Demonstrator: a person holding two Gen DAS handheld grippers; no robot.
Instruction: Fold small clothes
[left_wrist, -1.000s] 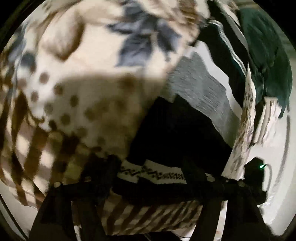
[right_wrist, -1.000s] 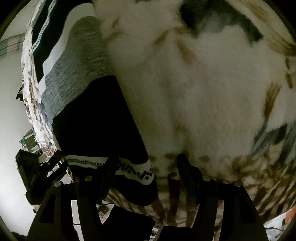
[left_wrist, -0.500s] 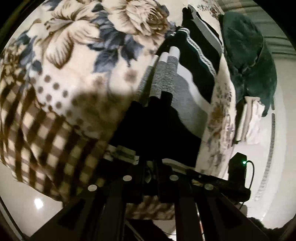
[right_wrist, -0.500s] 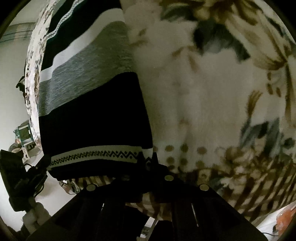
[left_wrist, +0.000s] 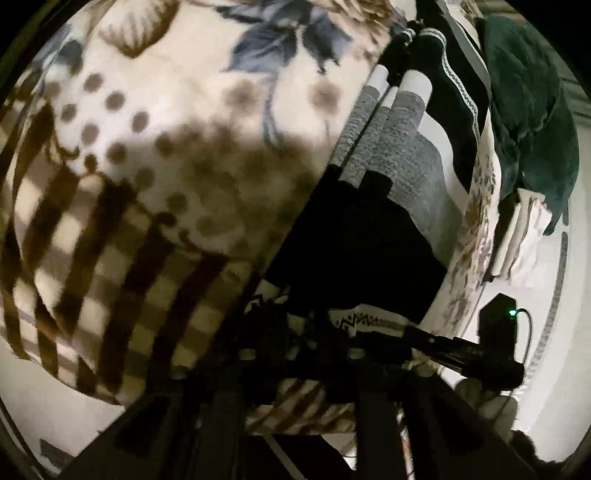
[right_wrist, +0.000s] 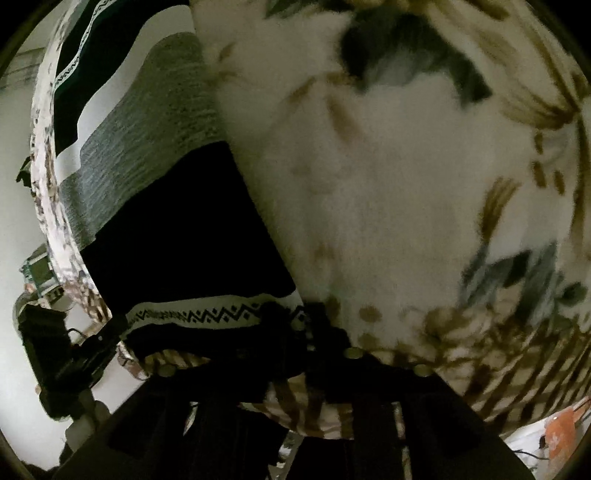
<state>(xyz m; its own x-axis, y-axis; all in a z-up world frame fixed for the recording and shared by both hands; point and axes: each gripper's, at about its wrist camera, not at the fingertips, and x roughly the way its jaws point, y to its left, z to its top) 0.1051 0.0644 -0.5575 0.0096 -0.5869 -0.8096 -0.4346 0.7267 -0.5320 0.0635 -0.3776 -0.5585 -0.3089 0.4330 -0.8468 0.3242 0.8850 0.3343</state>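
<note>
On the flowered fleece blanket (left_wrist: 184, 147), the striped knit garment (left_wrist: 351, 240) lay flat. Its bands ran black, grey, white and dark green away from the cameras. Its near hem carried a white band with a black zigzag pattern (right_wrist: 207, 314) and reached the blanket's checked border.

The left tongs (left_wrist: 295, 332) stood over one end of that hem. Their jaws had just been opening and were slightly parted, with the hem's cloth between them. The picture was too dark to tell if the pads touched it. The right tongs (right_wrist: 295, 325) stood at the other corner of the hem. Their jaws had also just been opening and were a little spread, with the corner of the zigzag band between the dark fingers.

In the left view, a folded ridge of the garment's grey and white bands rose along its edge beside the blanket's blue flower. Past the garment's far side lay a heap of dark green cloth (left_wrist: 535, 110), with a small stack of folded white cloth (left_wrist: 524, 240) just below it. A black device with a small green light (left_wrist: 498, 325) sat near the hem, and a cable ran from it. In the right view, a small orange object (right_wrist: 557, 432) showed past the blanket's edge on the pale floor.
</note>
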